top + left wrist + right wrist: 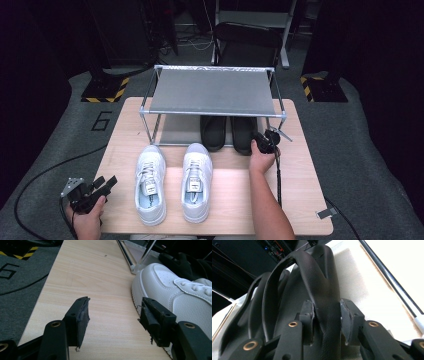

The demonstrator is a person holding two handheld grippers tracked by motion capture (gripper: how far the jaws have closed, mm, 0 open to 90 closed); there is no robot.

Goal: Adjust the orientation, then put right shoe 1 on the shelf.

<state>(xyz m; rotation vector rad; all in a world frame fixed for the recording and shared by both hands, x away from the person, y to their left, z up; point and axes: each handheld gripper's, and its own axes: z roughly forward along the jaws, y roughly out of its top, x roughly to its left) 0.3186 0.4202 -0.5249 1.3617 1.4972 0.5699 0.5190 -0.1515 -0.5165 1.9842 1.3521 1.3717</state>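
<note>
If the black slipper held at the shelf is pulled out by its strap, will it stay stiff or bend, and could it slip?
The black slipper will probably flex a little: its strap looks like thin, soft, leather-like material pinched between the right tongs. It seems light for its size, being open and hollow. The grained surface and rough pads suggest it should not slip easily.

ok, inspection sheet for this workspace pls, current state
Surface: light wood table.
Job's things: black slippers on lower tier of shoe rack; white sneakers in front.
Clutter: nothing seen.
Grippers: right gripper clamps the right slipper's edge; left gripper open, at the table's left edge.
Cables: black cable trails on the floor.
Surroundings: grey mat, hazard-striped stand bases, chair behind.
</note>
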